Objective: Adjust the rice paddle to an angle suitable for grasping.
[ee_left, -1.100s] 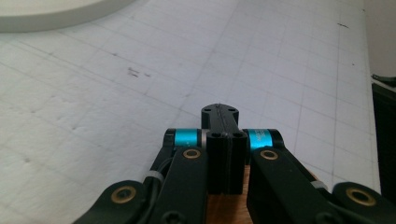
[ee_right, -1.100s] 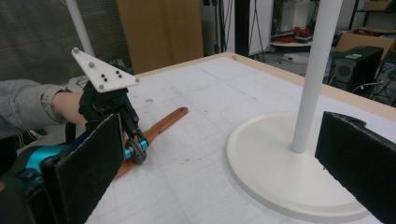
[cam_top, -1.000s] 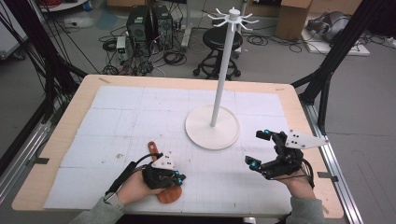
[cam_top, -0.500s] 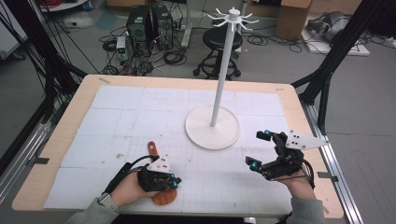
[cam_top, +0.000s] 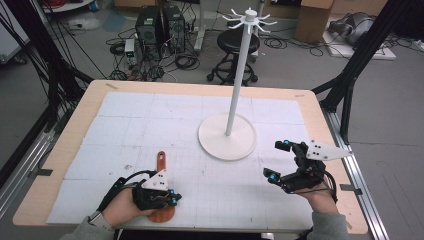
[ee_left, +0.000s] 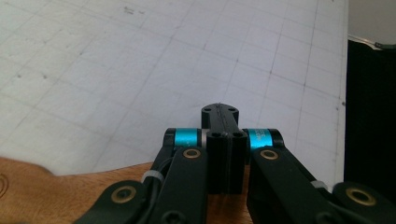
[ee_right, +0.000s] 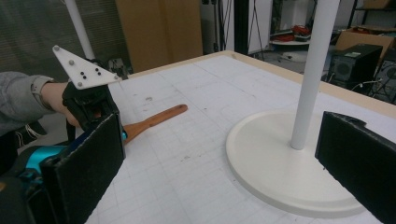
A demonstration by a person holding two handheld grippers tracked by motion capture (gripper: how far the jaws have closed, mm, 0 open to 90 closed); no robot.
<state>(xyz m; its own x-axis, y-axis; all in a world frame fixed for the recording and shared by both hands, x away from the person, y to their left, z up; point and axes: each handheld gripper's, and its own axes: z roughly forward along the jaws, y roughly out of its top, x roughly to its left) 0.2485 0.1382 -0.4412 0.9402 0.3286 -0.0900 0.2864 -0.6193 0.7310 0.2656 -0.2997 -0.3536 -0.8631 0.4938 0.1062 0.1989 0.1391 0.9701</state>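
1. Left tool (cam_top: 170, 199) – jaws closed flat together, nothing between the pads; the left gripper view shows them pressed shut.
2. It sits low over the broad end of a wooden spatula (cam_top: 161, 165), near the front edge of the desk (cam_top: 90, 105). The tool body covers most of that end; whether it touches the wood I cannot tell.
3. Spatula lies flat on the white gridded mat (cam_top: 150, 125). Handle points away from the person, toward the middle of the desk. The broad end lies at the mat's front edge.
4. Right tool (cam_top: 279, 160) – jaws wide apart, holding nothing. It hovers at the right side of the desk, just beside the round base of the white stand (cam_top: 227, 136), not touching it.
5. Stand – upright pole on a flat disc base, ring of hooks at the top, all bare. Well apart from the spatula.
6. Right gripper view: the stand's pole (ee_right: 310, 74) shows between the open jaws, with the spatula handle (ee_right: 154, 120) and left tool (ee_right: 122, 135) off to the left.
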